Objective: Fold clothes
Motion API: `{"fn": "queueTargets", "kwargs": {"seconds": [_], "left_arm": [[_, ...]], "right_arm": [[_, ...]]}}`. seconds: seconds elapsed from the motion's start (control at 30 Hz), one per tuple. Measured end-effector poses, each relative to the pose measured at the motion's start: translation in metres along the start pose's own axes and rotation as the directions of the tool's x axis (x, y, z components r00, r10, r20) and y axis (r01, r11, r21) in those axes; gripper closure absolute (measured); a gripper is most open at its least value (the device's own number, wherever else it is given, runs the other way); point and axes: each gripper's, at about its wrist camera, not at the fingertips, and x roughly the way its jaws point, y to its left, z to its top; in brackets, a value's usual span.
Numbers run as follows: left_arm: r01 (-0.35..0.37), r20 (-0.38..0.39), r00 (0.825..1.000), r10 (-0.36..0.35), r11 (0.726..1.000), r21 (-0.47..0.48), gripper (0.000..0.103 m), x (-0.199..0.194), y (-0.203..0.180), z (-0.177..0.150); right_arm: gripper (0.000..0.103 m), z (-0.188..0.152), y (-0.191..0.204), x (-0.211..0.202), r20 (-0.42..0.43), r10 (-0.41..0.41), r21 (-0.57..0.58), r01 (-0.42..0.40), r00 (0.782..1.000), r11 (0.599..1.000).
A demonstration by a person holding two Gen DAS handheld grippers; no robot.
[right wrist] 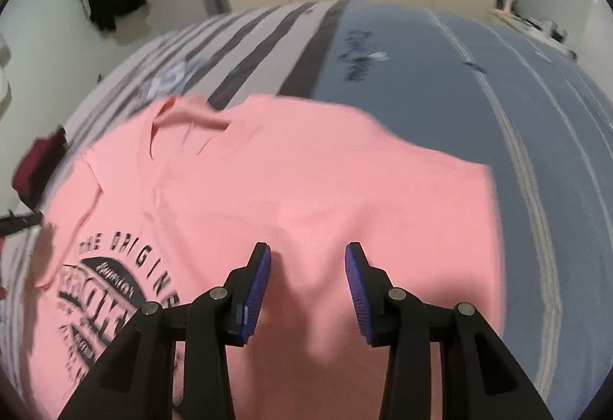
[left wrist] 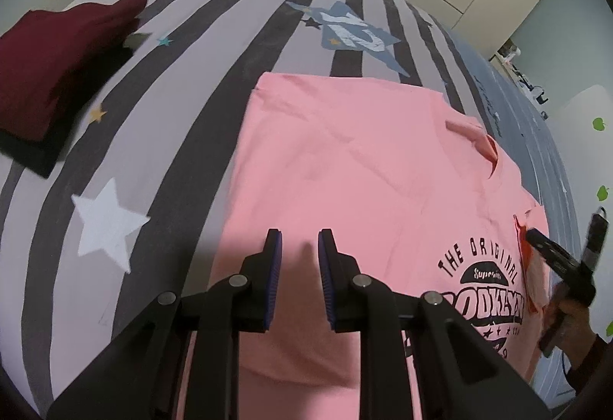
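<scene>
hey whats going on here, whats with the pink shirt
A person with a handheld gripper in each hand is folding clothes on a striped bed cover. A pink T-shirt with a black printed logo lies spread on it, print up, one side already turned over. The left gripper and the right gripper are both over the shirt with jaws apart, gripping nothing. A folded maroon garment sits off to the left.

Striped, star-printed bed [left wrist: 214,48] — pink T-shirt [left wrist: 345,159] spread flat, folded maroon garment [left wrist: 57,67] well apart.
</scene>
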Motion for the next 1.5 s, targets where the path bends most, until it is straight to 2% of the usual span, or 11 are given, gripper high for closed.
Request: {"fn": "queueTargets", "kwargs": {"seconds": [0.2, 0.43, 0.67, 0.8, 1.13, 1.2, 1.3, 1.37, 1.43, 1.47, 1.5], "left_arm": [[0.014, 0.017, 1.000, -0.014, 1.000, -0.011, 0.086, -0.002, 0.006, 0.005], [0.007, 0.029, 1.000, -0.006, 1.000, -0.018, 0.086, -0.003, 0.015, 0.009], [0.003, 0.039, 0.999, -0.005, 0.999, 0.054, 0.086, 0.025, -0.006, 0.045], [0.034, 0.049, 0.998, -0.039, 0.994, 0.105, 0.074, 0.046, -0.028, 0.076], [0.135, -0.050, 0.991, -0.125, 0.935, 0.329, 0.073, 0.117, -0.131, 0.133], [0.126, -0.097, 0.991, -0.096, 0.920, 0.370, 0.073, 0.137, -0.145, 0.136], [0.094, -0.091, 0.994, -0.059, 0.886, 0.454, 0.073, 0.149, -0.158, 0.133], [0.087, -0.094, 0.994, -0.049, 0.888, 0.451, 0.078, 0.153, -0.157, 0.133], [0.093, -0.074, 0.995, -0.067, 0.884, 0.458, 0.100, 0.151, -0.157, 0.132], [0.087, -0.062, 0.996, -0.066, 0.881, 0.465, 0.102, 0.149, -0.158, 0.131], [0.077, -0.049, 0.997, -0.061, 0.878, 0.473, 0.103, 0.147, -0.159, 0.131]], "right_arm": [[0.066, 0.006, 0.020, 0.023, -0.015, 0.012, 0.007, -0.012, 1.000, 1.000], [0.066, -0.004, -0.016, -0.028, 0.063, -0.001, 0.128, -0.007, 0.998, 0.992], [0.066, -0.016, -0.029, 0.008, -0.054, -0.085, 0.082, 0.089, 0.995, 0.993], [0.066, 0.016, -0.021, -0.006, 0.022, -0.053, 0.059, 0.052, 0.998, 0.997], [0.066, 0.103, -0.002, 0.057, 0.008, -0.052, -0.080, 0.052, 0.999, 0.995], [0.066, 0.113, -0.005, 0.077, -0.038, -0.029, -0.064, 0.026, 0.999, 0.998], [0.066, 0.117, -0.005, 0.091, -0.064, -0.024, -0.068, 0.019, 0.998, 0.997], [0.065, 0.121, -0.002, 0.096, -0.062, -0.030, -0.092, 0.025, 0.998, 0.995], [0.065, 0.125, 0.001, 0.098, -0.063, -0.039, -0.109, 0.032, 0.997, 0.994], [0.069, 0.127, 0.003, 0.099, -0.065, -0.040, -0.118, 0.032, 0.997, 0.993], [0.081, 0.128, 0.006, 0.101, -0.073, -0.039, -0.139, 0.029, 0.997, 0.990]]}}
